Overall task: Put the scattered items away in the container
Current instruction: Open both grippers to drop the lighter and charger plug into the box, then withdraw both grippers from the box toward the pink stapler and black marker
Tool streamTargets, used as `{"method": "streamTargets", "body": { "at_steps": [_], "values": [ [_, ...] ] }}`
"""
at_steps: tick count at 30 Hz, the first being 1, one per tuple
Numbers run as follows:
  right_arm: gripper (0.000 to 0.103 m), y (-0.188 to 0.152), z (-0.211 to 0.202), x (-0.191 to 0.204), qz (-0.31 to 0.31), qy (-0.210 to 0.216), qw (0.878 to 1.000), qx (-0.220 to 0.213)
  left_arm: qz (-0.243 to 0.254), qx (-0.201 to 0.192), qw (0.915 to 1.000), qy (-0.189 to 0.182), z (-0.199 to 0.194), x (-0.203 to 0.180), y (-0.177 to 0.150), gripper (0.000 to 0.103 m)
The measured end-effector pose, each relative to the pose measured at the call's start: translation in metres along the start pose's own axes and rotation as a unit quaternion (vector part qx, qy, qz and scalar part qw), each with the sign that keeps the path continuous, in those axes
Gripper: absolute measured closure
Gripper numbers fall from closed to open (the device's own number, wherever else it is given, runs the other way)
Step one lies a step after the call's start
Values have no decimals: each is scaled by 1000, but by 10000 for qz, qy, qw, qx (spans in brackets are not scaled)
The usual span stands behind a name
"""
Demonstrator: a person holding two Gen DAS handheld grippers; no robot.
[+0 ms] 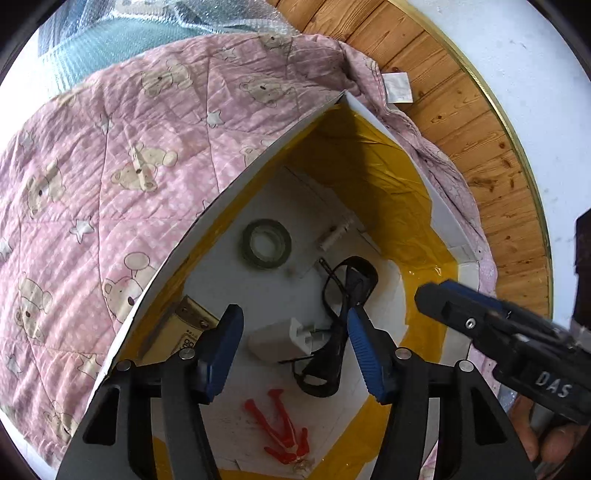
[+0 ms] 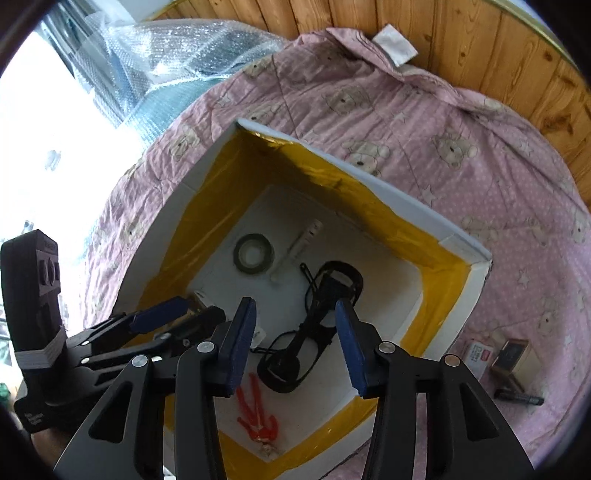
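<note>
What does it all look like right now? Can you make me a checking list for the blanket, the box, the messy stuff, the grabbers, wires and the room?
Surface: pink bear quilt, rumpled.
Job's things: white box holds tape roll, black glasses, red pegs, white adapter; marker, card, small box lie outside.
Clutter: bubble wrap.
Grippers: left gripper and right gripper open, empty, over box.
Cables: nothing seen.
Surroundings: wood panelling.

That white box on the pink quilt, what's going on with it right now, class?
A person holds two grippers over the white box, sorting loose items into it. Inside lie a tape roll, black glasses and red plastic pieces. Both the left gripper and right gripper are open and empty. A marker and small boxes wait on the quilt.
</note>
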State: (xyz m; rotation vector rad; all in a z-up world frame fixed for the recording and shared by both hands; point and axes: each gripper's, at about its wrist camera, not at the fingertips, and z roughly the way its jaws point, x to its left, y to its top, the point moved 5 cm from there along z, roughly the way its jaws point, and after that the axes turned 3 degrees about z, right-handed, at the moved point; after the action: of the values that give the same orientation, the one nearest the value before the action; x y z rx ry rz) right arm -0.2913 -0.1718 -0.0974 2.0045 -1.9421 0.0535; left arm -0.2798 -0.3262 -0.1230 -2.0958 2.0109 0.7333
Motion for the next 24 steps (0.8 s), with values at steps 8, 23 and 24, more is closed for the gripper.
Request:
{"method": "streamTargets", "body": {
  "at_steps": [8, 23, 24],
  "values": [
    [55, -18, -1, -13, 319, 188, 9991, 203, -57, 180, 9998, -39, 0, 2, -14, 44],
    [55, -47, -33, 0, 345, 314, 9989, 52, 278, 30, 9993, -263, -31, -29, -31, 44],
    [55, -50, -36, 1, 334, 319, 9989, 28, 295, 6, 9992, -262, -34, -31, -33, 44]
  ]
}}
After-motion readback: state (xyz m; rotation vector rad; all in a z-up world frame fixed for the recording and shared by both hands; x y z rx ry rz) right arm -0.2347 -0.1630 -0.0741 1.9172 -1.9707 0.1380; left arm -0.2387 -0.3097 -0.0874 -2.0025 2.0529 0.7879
